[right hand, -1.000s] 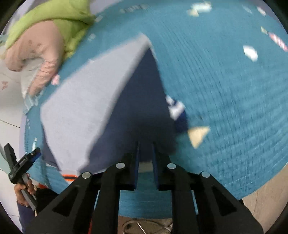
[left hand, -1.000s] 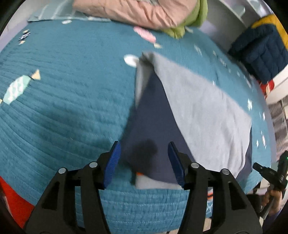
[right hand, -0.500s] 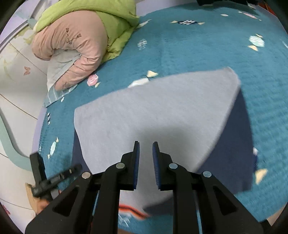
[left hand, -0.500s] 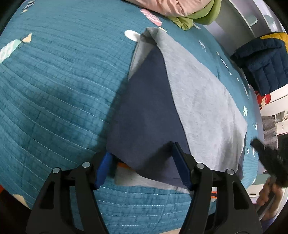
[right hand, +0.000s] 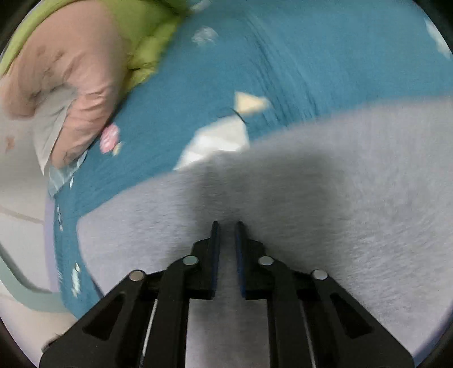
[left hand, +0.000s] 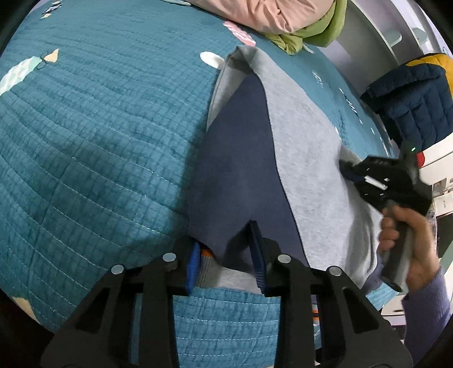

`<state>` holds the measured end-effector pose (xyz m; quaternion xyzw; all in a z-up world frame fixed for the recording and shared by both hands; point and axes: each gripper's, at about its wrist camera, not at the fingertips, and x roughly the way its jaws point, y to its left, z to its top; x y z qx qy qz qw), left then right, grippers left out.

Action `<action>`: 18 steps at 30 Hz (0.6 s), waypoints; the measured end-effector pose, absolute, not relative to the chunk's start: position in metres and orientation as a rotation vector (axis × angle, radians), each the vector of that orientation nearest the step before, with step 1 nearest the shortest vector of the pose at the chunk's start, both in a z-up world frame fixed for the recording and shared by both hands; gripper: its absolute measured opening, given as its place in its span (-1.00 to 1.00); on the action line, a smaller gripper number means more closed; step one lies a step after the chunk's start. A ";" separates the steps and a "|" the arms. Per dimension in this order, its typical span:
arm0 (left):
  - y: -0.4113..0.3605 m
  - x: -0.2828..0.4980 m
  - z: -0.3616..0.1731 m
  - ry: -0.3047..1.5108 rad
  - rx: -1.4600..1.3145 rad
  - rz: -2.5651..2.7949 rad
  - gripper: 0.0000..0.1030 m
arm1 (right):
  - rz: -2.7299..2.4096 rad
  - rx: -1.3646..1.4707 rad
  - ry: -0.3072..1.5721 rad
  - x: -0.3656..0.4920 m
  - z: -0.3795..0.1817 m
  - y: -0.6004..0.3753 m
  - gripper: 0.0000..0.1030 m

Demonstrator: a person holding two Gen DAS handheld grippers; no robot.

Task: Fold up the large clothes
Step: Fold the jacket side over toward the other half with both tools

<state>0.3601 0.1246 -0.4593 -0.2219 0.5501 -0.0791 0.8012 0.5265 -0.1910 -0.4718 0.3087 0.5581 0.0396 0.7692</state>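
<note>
A large garment lies spread on the teal bedspread, with a grey panel folded over a navy panel. My left gripper is at the near hem. Its jaws are closing, with the navy hem and an orange-and-grey cuff bunched between the blue pads. My right gripper, held by a hand, is shut with its tips down on the grey panel at the garment's right side. A small ridge of grey cloth rises at the tips; I cannot tell whether a fold is pinched.
A pink and green duvet is heaped at the far end of the bed. A navy and yellow padded jacket lies off the bed's right side. The bed's near edge runs just below the left gripper.
The left jaws have narrowed onto the near hem and sunk slightly. The right gripper swept across the garment from the navy side to the grey panel, and its jaws closed.
</note>
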 end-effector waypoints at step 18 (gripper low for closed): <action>0.133 0.355 -0.455 1.201 -0.512 -0.206 -0.46 | 0.110 0.566 1.199 0.391 -0.453 -0.161 -1.00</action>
